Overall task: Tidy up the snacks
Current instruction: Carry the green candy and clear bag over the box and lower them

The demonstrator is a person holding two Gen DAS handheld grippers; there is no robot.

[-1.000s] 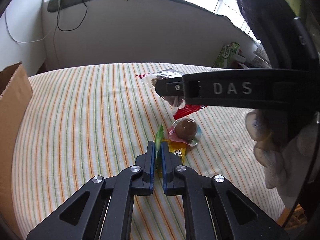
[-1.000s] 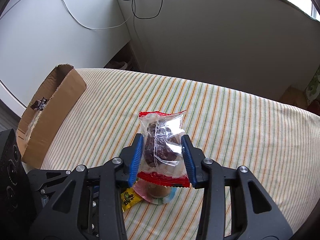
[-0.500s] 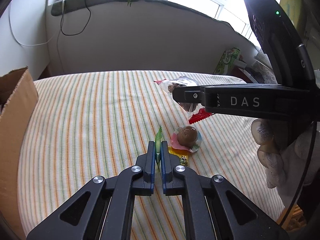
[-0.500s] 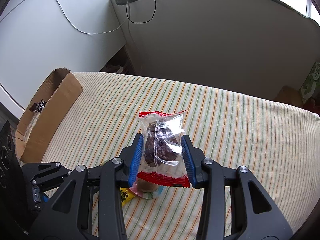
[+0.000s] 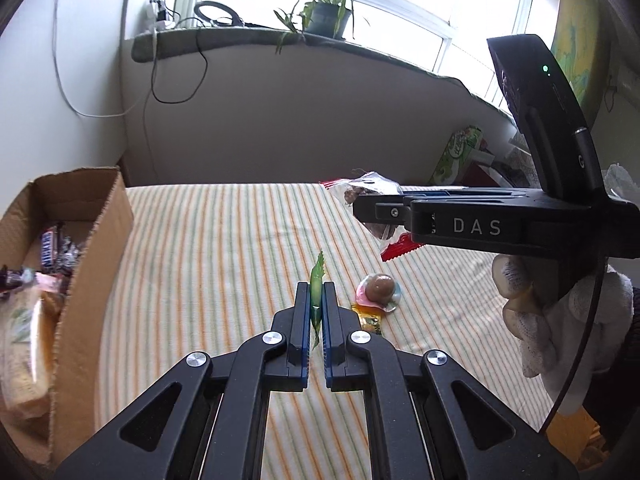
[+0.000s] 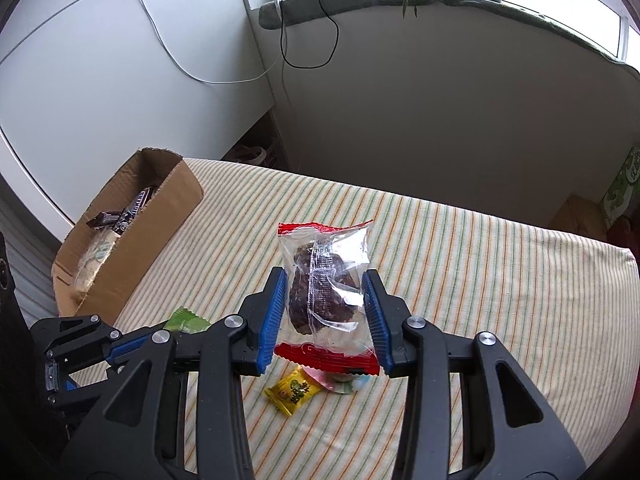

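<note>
My left gripper (image 5: pixel 316 296) is shut on a thin green snack packet (image 5: pixel 317 280), held edge-on above the striped tablecloth; the packet also shows in the right wrist view (image 6: pixel 187 319). My right gripper (image 6: pixel 325 296) is shut on a clear packet with red ends and a dark brown cake inside (image 6: pixel 326 288), held above the table; it shows at right in the left wrist view (image 5: pixel 370 194). A yellow candy packet (image 6: pixel 294 390) and a round chocolate in pink-blue wrap (image 5: pixel 379 286) lie on the cloth below. An open cardboard box (image 6: pixel 132 224) with snacks stands at the left.
The box (image 5: pixel 92 248) holds chocolate bars (image 5: pixel 50 248) and a pale wrapped pack. The striped tablecloth (image 6: pixel 480 280) covers the table up to a grey wall. A green carton (image 5: pixel 460 152) stands past the far right edge. A gloved hand (image 5: pixel 560 312) holds the right gripper.
Both grippers have lifted with their packets and tilted up. The box at the left has come into fuller view, and the yellow candy and chocolate now lie farther below.
</note>
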